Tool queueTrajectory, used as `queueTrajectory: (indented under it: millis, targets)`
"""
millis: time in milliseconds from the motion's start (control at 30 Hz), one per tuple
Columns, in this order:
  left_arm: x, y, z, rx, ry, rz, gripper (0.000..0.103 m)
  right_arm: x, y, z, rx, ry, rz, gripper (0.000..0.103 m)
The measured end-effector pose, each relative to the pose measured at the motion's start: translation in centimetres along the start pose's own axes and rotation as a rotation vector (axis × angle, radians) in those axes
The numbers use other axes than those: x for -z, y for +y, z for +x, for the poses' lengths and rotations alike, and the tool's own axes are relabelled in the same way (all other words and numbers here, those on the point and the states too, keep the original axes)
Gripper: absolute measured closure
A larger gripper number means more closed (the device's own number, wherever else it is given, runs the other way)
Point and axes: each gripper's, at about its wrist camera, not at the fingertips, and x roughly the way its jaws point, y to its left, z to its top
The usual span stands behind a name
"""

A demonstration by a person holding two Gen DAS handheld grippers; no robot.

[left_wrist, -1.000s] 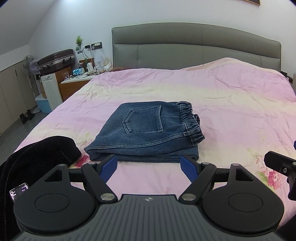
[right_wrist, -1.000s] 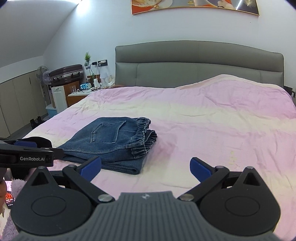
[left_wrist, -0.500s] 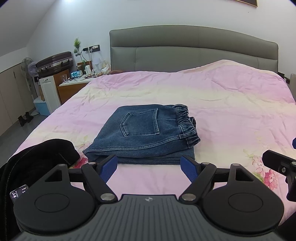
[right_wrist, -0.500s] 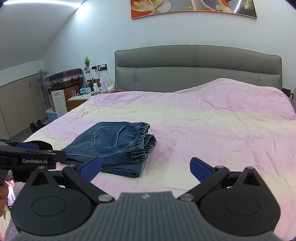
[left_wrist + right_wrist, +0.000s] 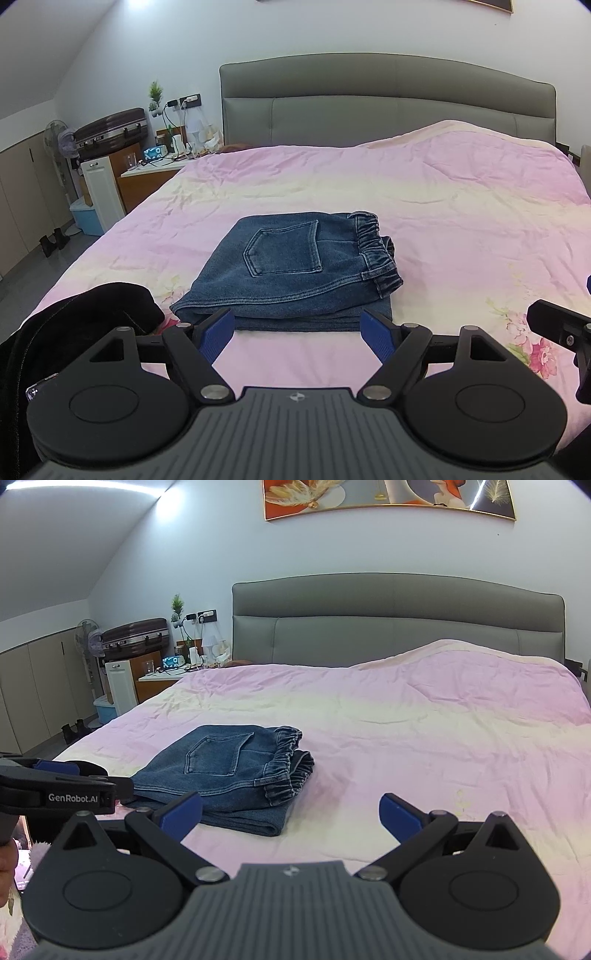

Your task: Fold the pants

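The blue denim pants [image 5: 295, 269] lie folded into a compact stack on the pink bedspread [image 5: 461, 229], back pocket up and elastic waistband to the right. They also show in the right wrist view [image 5: 229, 771]. My left gripper [image 5: 299, 328] is open and empty, just in front of the stack's near edge. My right gripper [image 5: 291, 812] is open and empty, held back from the pants, which lie ahead to its left. The left gripper's body [image 5: 55, 790] shows at the left edge of the right wrist view.
A black garment [image 5: 74, 325] lies at the bed's near left corner. A grey headboard [image 5: 388, 103] stands behind. A nightstand [image 5: 151, 181], white cabinet, suitcase [image 5: 110, 129] and fan stand left of the bed. The bedspread stretches bare to the right of the pants.
Both grippers have drawn back and risen slightly from the folded pants. The pants have not moved.
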Motion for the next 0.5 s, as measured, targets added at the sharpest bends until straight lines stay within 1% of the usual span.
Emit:
queueTrajectory:
  millis: [500]
  targets:
    - [-0.01, 0.01, -0.11, -0.007, 0.003, 0.001, 0.012, -0.08, -0.16, -0.16, -0.003, -0.002, 0.0, 0.005]
